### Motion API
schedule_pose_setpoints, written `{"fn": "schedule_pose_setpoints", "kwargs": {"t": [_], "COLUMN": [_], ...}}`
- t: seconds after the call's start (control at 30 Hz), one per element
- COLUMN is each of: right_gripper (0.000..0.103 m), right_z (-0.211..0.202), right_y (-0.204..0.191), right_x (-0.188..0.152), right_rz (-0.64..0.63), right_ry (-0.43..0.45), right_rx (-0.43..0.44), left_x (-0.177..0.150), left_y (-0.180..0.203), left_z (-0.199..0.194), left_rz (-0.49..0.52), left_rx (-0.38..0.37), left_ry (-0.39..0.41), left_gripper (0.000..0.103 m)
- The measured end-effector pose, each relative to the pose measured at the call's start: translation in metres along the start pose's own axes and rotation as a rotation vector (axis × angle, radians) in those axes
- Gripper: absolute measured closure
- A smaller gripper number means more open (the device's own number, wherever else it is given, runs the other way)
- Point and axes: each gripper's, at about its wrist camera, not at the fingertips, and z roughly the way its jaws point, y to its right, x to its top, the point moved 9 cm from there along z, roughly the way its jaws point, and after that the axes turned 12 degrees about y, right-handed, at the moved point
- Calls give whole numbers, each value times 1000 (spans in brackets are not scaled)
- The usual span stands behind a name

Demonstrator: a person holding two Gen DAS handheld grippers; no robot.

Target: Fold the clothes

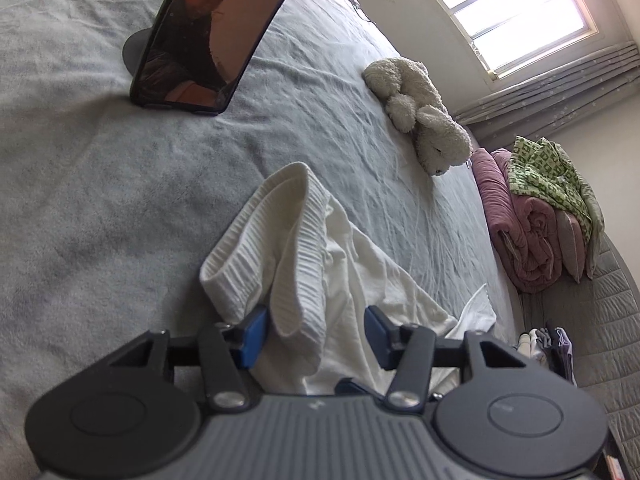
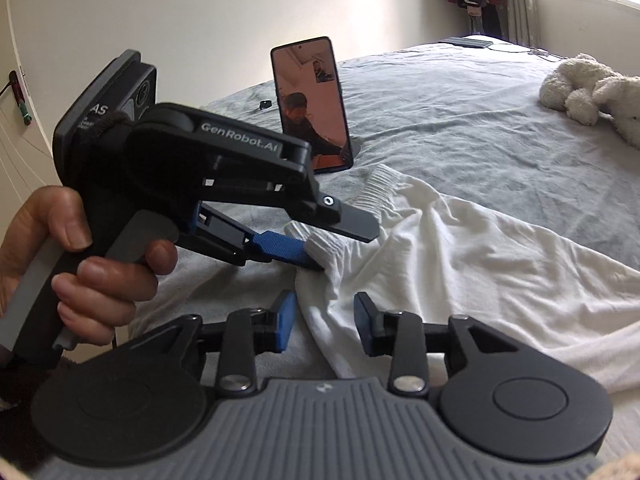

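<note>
A wide bed [image 1: 100,200] is covered by a grey sheet. Daylight is let in through a window [image 1: 520,8] flanked by grey curtains [image 1: 560,92]. Plain pale walls [image 2: 160,20] are seen.

The white garment [image 1: 344,256] is soft cloth with a ribbed knit cuff. The grey bedsheet [image 1: 120,184] looks fuzzy and matt. The phone [image 2: 312,108] screen is glossy.

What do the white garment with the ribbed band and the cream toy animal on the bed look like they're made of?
White garment with ribbed band: soft matte woven or knit fabric, probably cotton; it creases and its band is ribbed. Cream toy animal: nubby plush, likely synthetic fleece.
</note>
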Motion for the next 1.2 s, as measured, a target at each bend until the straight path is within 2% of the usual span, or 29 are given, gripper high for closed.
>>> {"fn": "schedule_pose_setpoints", "kwargs": {"t": [0.13, 0.27, 0.37, 0.43, 0.5, 0.53, 0.6, 0.73, 0.9, 1.03, 1.2], "right_gripper": [63, 63, 62, 62, 62, 62, 62, 62, 66, 80, 82], "right_z": [-36, -69, -79, -80, -80, -79, -77, -73, -71, -77, -97], "right_y": [43, 96, 125, 141, 149, 153, 159, 172, 193, 213, 237], "right_x": [1, -11, -29, -40, -40, -38, -35, -28, -20, -24, -25], "right_rz": [185, 453, 698, 892, 1000, 1014, 1026, 1030, 1004, 1022, 1048], "right_ry": [-4, 27, 56, 81, 102, 110, 130, 183, 266, 320, 390], "right_rx": [-104, -198, -205, -187, -159, -154, -151, -154, -179, -195, -228], "left_x": [-2, -7, -8, -9, -10, -10, -9, -5, -1, 0, 2], "left_y": [-2, -3, -4, -5, -6, -6, -6, -2, 3, 0, -4], "left_z": [-6, -11, -12, -12, -12, -11, -11, -15, -20, -21, -21], "left_rz": [0, 10, 21, 29, 39, 48, 67, 110, 146, 149, 138], "left_rx": [8, 33, 68, 97, 127, 143, 178, 211, 212, 219, 224], "left_ry": [4, 18, 43, 63, 83, 91, 107, 147, 179, 179, 181], "left_gripper": [50, 50, 55, 63, 69, 76, 83, 91, 92, 92, 93]}}
